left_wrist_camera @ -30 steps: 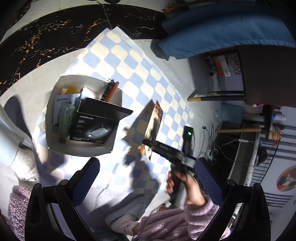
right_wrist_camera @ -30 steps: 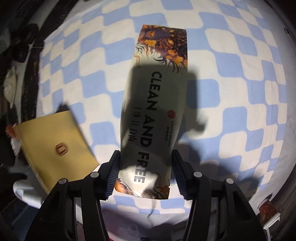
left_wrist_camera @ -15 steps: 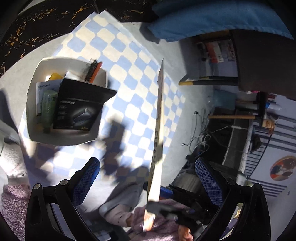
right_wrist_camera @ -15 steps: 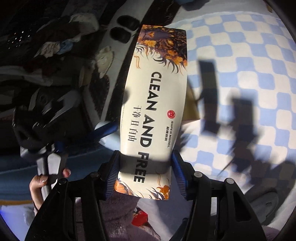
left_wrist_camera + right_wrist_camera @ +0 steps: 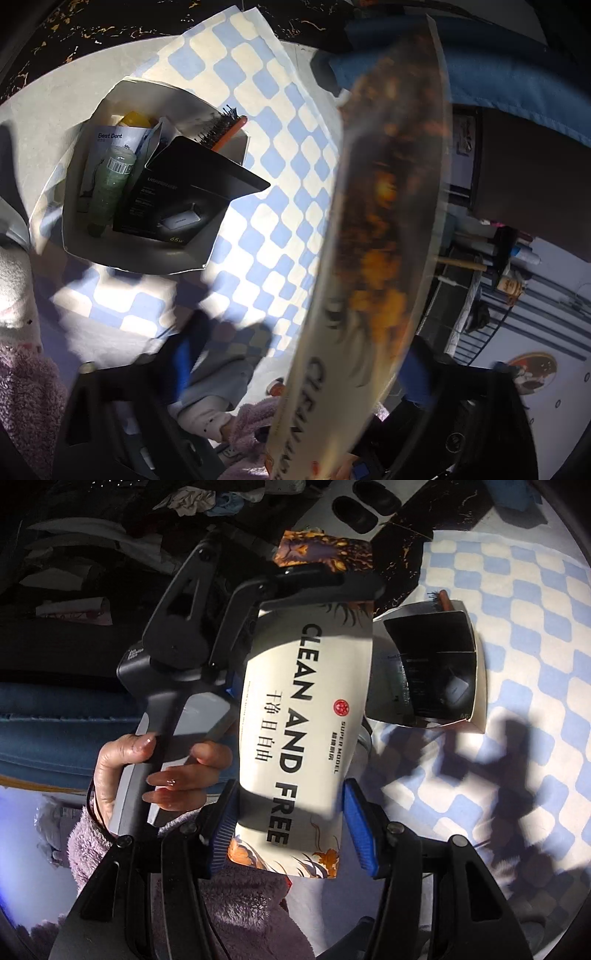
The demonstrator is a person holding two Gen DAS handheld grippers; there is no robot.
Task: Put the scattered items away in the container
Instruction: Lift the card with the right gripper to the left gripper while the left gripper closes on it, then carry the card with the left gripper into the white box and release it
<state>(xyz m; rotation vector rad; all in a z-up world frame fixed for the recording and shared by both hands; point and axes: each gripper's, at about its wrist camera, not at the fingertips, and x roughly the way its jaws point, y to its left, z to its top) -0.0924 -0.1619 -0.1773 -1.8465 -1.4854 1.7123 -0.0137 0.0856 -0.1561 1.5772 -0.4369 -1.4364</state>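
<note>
Checkered cloth, container already packed with black box and hairbrush.
Near the container, long carton clamped in right gripper jaws; left gripper jaws just closing around it, not pressing; not yet stowed.

The white container on the checkered cloth is crowded: a black box fills its right half with a flap jutting over the rim, a green bottle lies left, and a hairbrush leans at the back. The cloth to the right lies bare.
</note>
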